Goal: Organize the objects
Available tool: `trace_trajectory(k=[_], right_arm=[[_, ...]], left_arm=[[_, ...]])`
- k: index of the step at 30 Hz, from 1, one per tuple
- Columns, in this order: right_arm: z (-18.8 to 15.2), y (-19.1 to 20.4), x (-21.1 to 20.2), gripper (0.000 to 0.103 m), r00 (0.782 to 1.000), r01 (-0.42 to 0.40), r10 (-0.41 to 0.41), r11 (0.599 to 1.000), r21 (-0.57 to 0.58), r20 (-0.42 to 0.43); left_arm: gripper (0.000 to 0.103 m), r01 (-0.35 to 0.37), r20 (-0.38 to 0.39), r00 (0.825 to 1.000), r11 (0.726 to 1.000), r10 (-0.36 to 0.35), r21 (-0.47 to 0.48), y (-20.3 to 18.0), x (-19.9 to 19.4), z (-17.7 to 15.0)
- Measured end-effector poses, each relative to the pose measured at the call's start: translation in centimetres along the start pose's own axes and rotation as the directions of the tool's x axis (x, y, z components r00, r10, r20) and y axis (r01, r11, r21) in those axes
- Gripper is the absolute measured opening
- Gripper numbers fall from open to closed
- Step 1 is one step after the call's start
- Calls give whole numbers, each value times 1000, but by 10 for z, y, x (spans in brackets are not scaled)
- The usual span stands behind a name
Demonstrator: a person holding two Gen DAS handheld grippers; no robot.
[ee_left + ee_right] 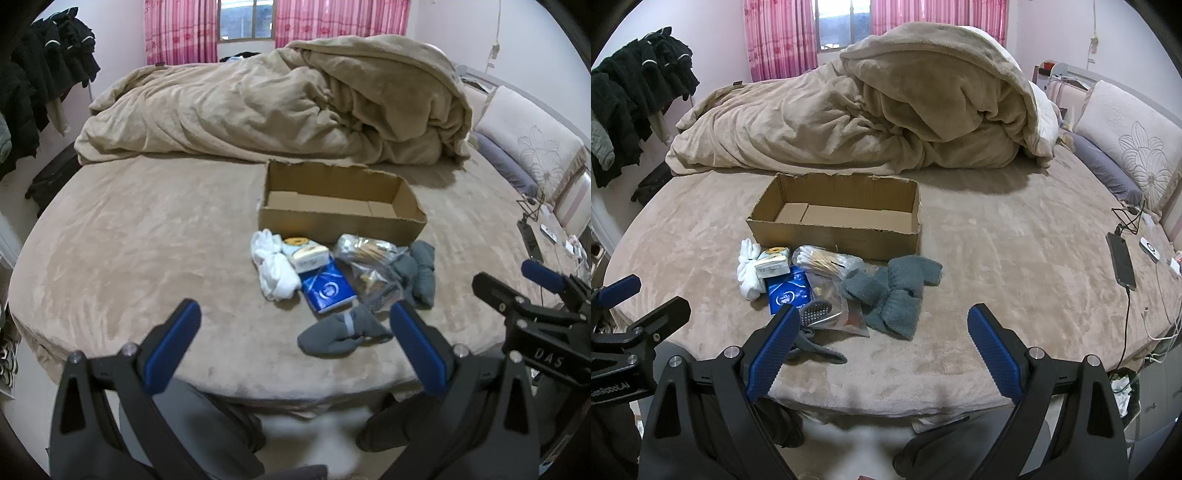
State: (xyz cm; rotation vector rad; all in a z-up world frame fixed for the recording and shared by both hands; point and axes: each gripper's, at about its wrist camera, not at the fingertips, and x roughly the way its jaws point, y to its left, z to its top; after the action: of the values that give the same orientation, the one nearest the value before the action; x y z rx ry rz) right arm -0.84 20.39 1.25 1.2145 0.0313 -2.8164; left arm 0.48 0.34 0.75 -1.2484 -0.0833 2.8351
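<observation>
Nearest to me, the left gripper hangs at the edge of the bed with its jaws spread wide and nothing between them. The right gripper beside it is the same, jaws wide apart and empty.

Just past them a small heap lies on the bed: a dark grey sock closest, then a blue packet, white socks to its left, a clear bag of cotton swabs, and a bundle of grey socks on the right. A small pale pack rests against the white socks.

Behind the heap, touching it, sits an open cardboard box, nothing visible inside. Farther back a tan duvet is bunched up, with pink curtains beyond.
</observation>
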Motion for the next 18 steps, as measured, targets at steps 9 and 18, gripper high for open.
trace_trajectory(k=[9, 18], right_arm=[[0, 0, -1, 95, 1000, 1, -1, 1000, 3, 1], [0, -1, -1, 95, 1000, -1, 1, 1000, 7, 2]], left_arm=[[103, -3, 3, 1000, 1000, 3, 7, -2, 0, 0], [103, 4, 16, 1000, 1000, -4, 1, 2, -2, 1]])
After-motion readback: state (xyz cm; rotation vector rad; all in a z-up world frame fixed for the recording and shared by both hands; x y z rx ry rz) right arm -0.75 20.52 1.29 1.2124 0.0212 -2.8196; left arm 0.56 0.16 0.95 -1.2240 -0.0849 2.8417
